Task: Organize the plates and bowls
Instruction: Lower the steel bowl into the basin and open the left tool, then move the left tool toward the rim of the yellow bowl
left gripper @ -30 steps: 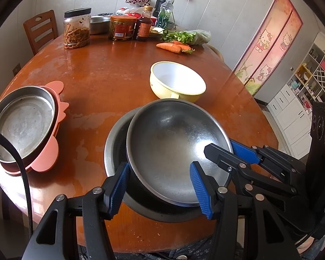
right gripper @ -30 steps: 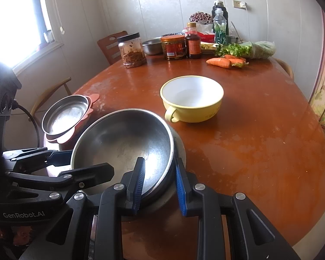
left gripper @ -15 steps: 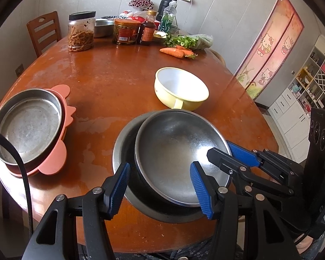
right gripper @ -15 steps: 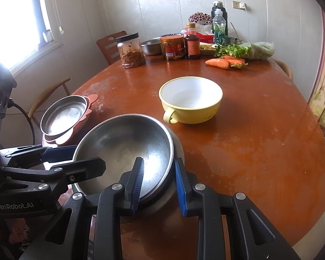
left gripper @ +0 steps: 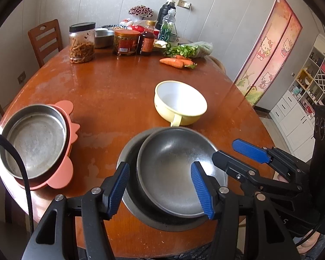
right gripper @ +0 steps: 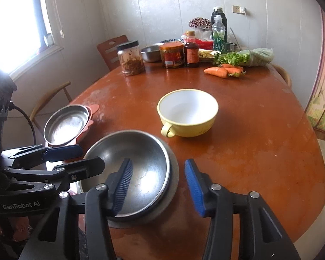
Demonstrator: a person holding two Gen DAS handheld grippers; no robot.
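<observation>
Right gripper gapes wide around my steel bowl, lower centre, nested off-centre in the steel plate; I judge it released. Left gripper, equally wide, holds nothing.

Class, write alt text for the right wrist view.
The open right gripper straddles the rim of a steel bowl nested in a larger steel dish on a round wooden table. Beyond sits a yellow handled bowl.
</observation>
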